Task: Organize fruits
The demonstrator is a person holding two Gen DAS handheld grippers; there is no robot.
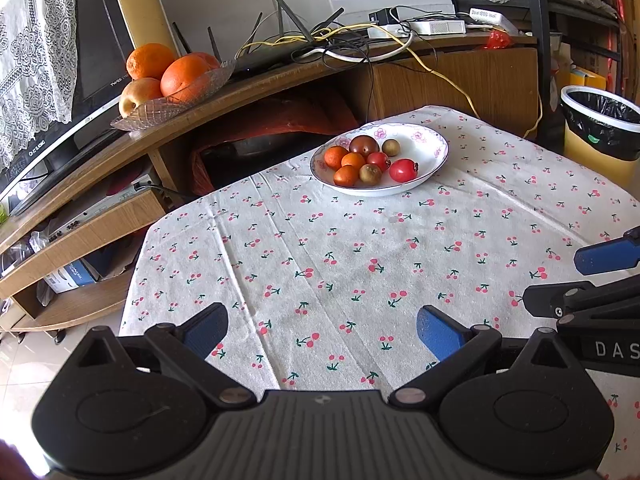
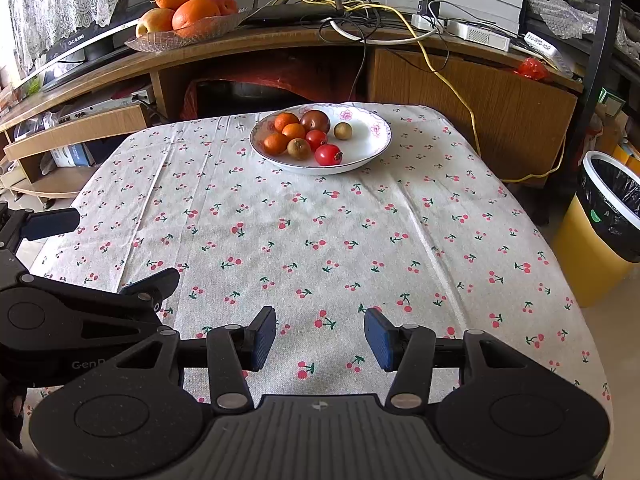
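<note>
A white flowered plate (image 1: 424,148) (image 2: 368,136) sits at the far side of the cherry-print tablecloth (image 1: 340,248) (image 2: 320,220). It holds several small fruits: orange ones (image 1: 335,157) (image 2: 286,121), red tomatoes (image 1: 403,170) (image 2: 328,155) and brown ones (image 1: 364,145) (image 2: 315,121). My left gripper (image 1: 322,330) is open and empty over the near cloth. My right gripper (image 2: 320,338) is open and empty, also near the front edge. Each gripper shows at the side of the other's view: the right gripper (image 1: 568,276), the left gripper (image 2: 116,252).
A glass dish of oranges and an apple (image 1: 172,80) (image 2: 188,20) stands on the wooden TV cabinet (image 1: 280,76) behind the table, beside a router and cables (image 1: 320,40). A yellow bin with a black liner (image 1: 600,128) (image 2: 604,224) stands right of the table.
</note>
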